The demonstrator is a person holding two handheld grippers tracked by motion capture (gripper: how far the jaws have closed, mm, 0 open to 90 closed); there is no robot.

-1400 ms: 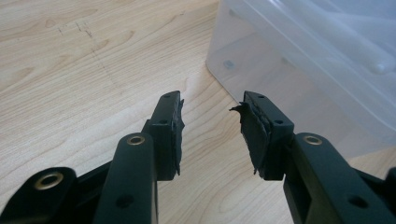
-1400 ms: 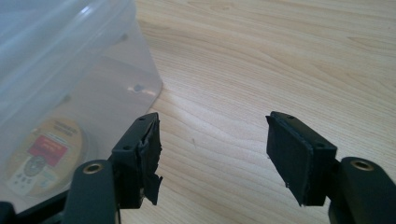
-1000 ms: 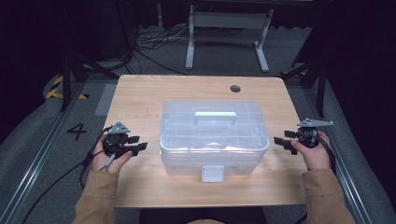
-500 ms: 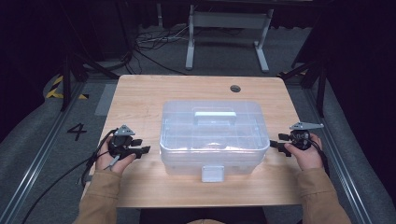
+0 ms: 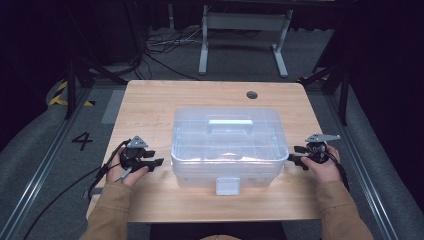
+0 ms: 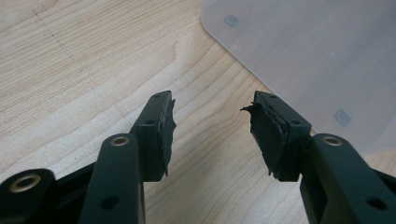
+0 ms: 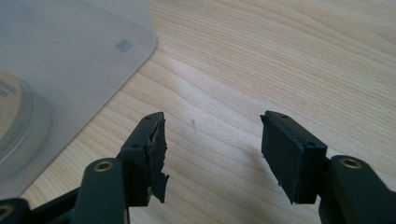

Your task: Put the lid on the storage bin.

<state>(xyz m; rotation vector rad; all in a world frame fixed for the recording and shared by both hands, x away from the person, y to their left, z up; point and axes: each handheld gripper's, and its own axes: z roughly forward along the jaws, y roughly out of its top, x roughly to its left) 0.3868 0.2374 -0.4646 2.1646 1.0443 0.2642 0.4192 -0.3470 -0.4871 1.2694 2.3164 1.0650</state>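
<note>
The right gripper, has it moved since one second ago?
Yes. In the high view the right gripper has come down and inward, nearer to the right end of the box, and its jaws have been closing on nothing.

A black number "4" (image 5: 82, 141) stands on the grey floor mat (image 5: 60, 165) at the middle left of the high view. In the right gripper view, at the far left edge, print on a round tin (image 7: 14, 126) is too blurred to read.

A light wooden counter (image 5: 150, 107) with a round cable hole (image 5: 252, 95) stands on grey carpeted floor (image 5: 45, 150) in a dim room. Black cables (image 5: 160, 47) trail behind it near a grey metal stand (image 5: 244, 22). Yellow-black hazard tape (image 5: 62, 95) and a black floor numeral "4" (image 5: 82, 141) lie left.
</note>
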